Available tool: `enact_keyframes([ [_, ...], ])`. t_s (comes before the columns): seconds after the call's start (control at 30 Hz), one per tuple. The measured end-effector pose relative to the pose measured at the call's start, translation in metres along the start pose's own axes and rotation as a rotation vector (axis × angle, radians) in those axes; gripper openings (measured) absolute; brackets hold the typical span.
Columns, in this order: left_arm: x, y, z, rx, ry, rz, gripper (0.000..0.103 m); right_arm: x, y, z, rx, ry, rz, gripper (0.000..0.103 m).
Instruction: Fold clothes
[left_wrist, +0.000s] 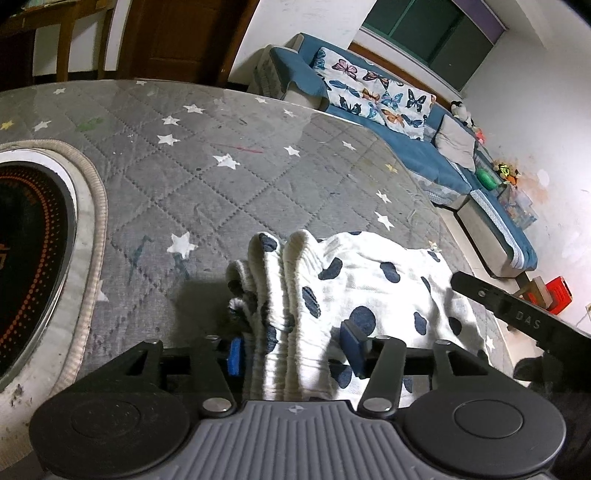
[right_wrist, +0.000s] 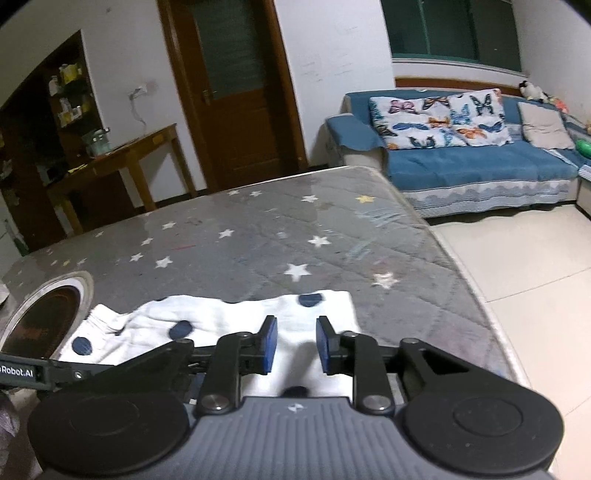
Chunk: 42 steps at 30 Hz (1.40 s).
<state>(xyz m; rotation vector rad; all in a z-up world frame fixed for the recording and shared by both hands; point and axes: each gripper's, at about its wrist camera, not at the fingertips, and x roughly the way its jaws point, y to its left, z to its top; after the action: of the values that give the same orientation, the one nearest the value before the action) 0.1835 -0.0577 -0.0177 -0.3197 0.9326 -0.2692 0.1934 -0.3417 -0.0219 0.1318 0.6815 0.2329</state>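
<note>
Left gripper: blue pads spread wide apart, with a bunched, ribbed fold of the white garment with dark blue spots lying between them; the cloth passes through the gap, and neither pad is seen pressing it (the left pad stands just beside the ribbed folds, the right pad rests over the flatter spotted cloth). Right gripper: jaws parted, nothing between the pads, poised over the near right part of the same garment, whose cloth shows through the gap. Whether the pads touch the fabric cannot be told.

The garment lies near the front edge of a grey quilted mattress printed with white stars, flattened on its right side and gathered into upright ridges on its left. A black arm of the right gripper, marked with letters, enters the left wrist view at the right edge.

To the left of the garment, a round black panel with orange dots, ringed in white and beige trim, is set into the mattress surface. Beyond the mattress: a blue sofa carrying butterfly-print cushions, a dark wooden door, a wooden side table, pale floor tiles
</note>
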Motion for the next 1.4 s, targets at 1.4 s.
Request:
enact_keyframes([
  [1.4, -0.005, 0.007, 0.000, 0.032, -0.030, 0.070, 0.080, 0.019, 0.065, -0.004, -0.076, 0.051, 0.143, 0.047],
])
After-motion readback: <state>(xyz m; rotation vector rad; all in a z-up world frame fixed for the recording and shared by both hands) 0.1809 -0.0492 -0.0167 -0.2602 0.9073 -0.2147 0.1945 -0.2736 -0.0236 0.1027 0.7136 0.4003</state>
